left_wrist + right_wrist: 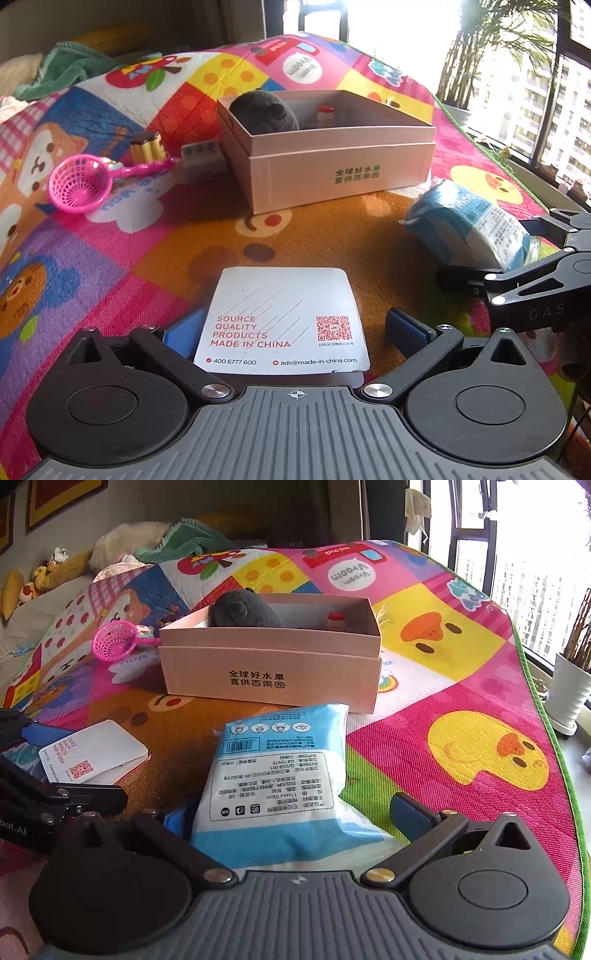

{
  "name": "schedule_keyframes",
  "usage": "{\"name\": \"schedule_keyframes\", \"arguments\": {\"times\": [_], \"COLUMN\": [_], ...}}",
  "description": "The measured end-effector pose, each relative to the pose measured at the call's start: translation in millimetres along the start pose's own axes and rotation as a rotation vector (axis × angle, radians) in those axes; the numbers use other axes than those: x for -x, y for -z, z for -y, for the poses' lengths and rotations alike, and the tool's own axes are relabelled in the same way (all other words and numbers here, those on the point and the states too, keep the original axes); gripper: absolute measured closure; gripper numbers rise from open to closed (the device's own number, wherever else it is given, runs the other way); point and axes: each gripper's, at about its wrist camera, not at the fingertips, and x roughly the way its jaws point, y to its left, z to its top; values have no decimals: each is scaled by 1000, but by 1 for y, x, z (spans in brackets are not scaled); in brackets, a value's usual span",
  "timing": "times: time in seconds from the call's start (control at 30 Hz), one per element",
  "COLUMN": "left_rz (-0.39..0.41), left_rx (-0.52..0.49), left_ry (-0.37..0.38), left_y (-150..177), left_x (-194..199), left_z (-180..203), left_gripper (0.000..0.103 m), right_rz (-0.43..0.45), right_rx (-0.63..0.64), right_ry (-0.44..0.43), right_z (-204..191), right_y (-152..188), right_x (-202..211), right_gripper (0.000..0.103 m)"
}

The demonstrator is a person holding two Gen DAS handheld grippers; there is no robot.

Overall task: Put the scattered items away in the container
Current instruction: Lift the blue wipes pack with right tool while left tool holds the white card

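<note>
A white printed card [284,317] lies flat on the play mat between the blue pads of my left gripper [295,325], which is open; a gap shows at the right pad. A blue-and-white tissue pack [280,775] lies between the fingers of my right gripper [291,812], also open and not squeezing it. Just beyond both stands the pink cardboard box [332,173], holding a dark plush toy [264,110] and a small red-capped bottle [325,112]. The right wrist view shows the same box [273,672] and the card [94,751].
Left of the box lie a pink toy strainer [79,184], a yellow toy cake [147,147] and a small white block [203,155]. The colourful mat [461,686] ends at a green edge on the right, beside a potted plant [569,690]. Cloths and cushions are heaped at the back left.
</note>
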Motion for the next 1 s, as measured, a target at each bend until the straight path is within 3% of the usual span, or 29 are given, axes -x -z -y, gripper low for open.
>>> {"name": "schedule_keyframes", "arguments": {"times": [0.3,0.57,0.7,0.83,1.0], "left_rz": [0,-26,-11,-51,-72], "left_rx": [-32,-43,9,-75,-59], "left_ry": [15,102,69,0,37], "left_y": [-4,-1,-18,-23,-18], "left_x": [-4,11,9,-8,-9], "left_z": [0,-8,-10,-2,-7], "left_gripper": [0,0,0,0,1], "right_rz": [10,20,21,21,10], "right_rx": [0,-4,-3,0,4], "right_ry": [-5,-12,-14,-12,-29], "right_z": [1,1,1,1,2], "right_y": [2,2,3,3,2], "right_x": [0,1,1,1,1], "right_gripper": [0,0,0,0,0]}}
